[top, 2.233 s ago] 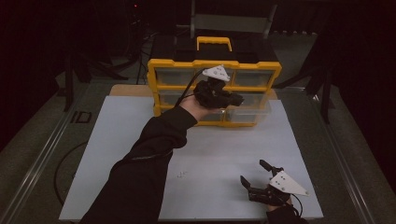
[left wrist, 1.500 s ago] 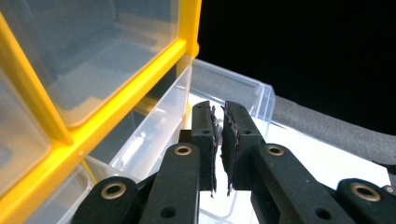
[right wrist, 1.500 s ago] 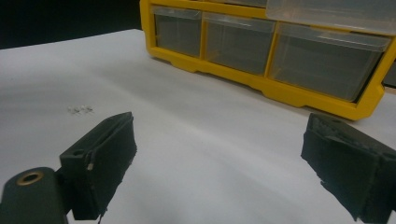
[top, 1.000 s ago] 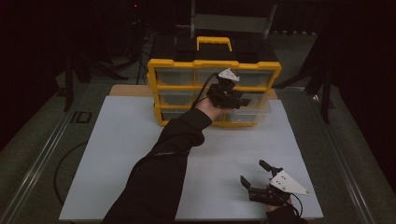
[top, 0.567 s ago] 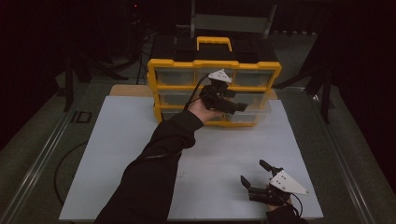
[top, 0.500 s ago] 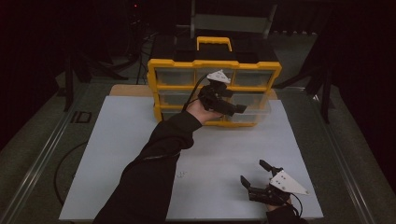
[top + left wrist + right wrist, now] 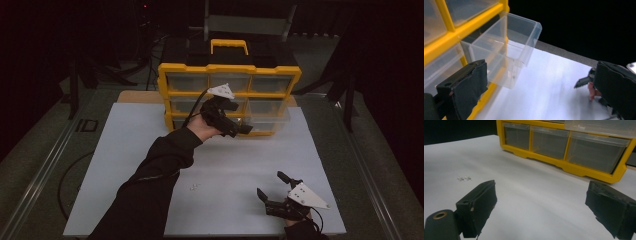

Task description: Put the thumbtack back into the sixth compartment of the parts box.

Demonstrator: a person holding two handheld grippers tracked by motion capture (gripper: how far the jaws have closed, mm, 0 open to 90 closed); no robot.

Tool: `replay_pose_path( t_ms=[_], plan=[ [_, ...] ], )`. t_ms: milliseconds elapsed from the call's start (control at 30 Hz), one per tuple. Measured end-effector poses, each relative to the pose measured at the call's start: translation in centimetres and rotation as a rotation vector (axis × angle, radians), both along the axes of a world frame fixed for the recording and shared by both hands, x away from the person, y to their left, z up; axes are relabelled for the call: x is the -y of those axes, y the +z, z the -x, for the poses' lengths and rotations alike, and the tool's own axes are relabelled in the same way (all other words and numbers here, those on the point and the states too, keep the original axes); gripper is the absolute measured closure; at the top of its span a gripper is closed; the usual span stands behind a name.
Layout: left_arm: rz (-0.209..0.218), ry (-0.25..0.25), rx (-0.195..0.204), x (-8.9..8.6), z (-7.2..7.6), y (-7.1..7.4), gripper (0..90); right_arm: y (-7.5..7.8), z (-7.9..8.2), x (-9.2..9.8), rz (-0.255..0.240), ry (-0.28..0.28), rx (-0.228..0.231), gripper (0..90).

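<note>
The drawer (image 7: pixel 506 50) is out! It juts from the middle row of the yellow cabinet (image 7: pixel 230 75), clear plastic, looks empty, hanging over the white mat (image 7: pixel 150 150). The left gripper (image 7: pixel 235 122) sits just in front of it, and its jaws have just been opening: now they stand wide with nothing between them, the drawer front apart from the pads. So the pull looks done and this is the let-go.

Down at the near edge, the right gripper (image 7: pixel 272 187) rests on the mat, jaws spread wide, holding nothing. A few small white bits (image 7: pixel 193 187) lie on the mat to its left, well apart from the cabinet.

Next up, I reckon, something goes into that drawer, likely those bits. That calls for a fine pinch low on the mat, then a carry over the drawer's rim without knocking it.

No brand, label or writing readable anywhere.
</note>
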State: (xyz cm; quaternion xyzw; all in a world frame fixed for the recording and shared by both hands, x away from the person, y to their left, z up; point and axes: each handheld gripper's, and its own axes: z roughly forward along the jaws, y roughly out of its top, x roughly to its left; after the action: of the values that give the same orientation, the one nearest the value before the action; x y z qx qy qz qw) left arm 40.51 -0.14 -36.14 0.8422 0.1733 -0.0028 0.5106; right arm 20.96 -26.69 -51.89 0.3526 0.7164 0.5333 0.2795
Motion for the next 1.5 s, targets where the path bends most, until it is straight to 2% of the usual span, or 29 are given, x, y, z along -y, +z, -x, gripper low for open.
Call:
replay_pose_path(
  t_ms=[500,667,833,1167,1367,1433,1500],
  plan=[
    [-0.010,-0.027,-0.019,-2.4,2.1,-2.4,0.3,0.1,0.1,-0.1,0.004,0.000,-0.001,9.7],
    [-0.017,-0.037,-0.025,-3.7,3.2,-3.3,0.3,0.1,0.2,-0.2,0.000,0.000,-0.004,9.7],
    [-0.008,-0.039,-0.038,-4.7,3.9,-3.8,0.3,0.1,0.2,-0.2,0.004,0.005,0.000,9.7],
    [-0.002,-0.040,-0.037,-6.7,5.4,-5.1,0.3,0.0,0.2,-0.3,0.007,0.007,-0.003,9.7],
    [-0.006,-0.049,-0.036,-7.8,6.1,-6.1,0.3,0.0,0.1,-0.3,0.010,0.008,-0.001,9.7],
    [-0.003,-0.058,-0.047,-8.1,6.4,-6.6,0.3,-0.1,0.1,-0.3,0.011,0.009,-0.002,9.7],
    [-0.015,-0.068,-0.048,-8.5,6.9,-7.3,0.3,-0.1,0.1,-0.3,0.011,0.009,-0.003,9.7]
  ],
)
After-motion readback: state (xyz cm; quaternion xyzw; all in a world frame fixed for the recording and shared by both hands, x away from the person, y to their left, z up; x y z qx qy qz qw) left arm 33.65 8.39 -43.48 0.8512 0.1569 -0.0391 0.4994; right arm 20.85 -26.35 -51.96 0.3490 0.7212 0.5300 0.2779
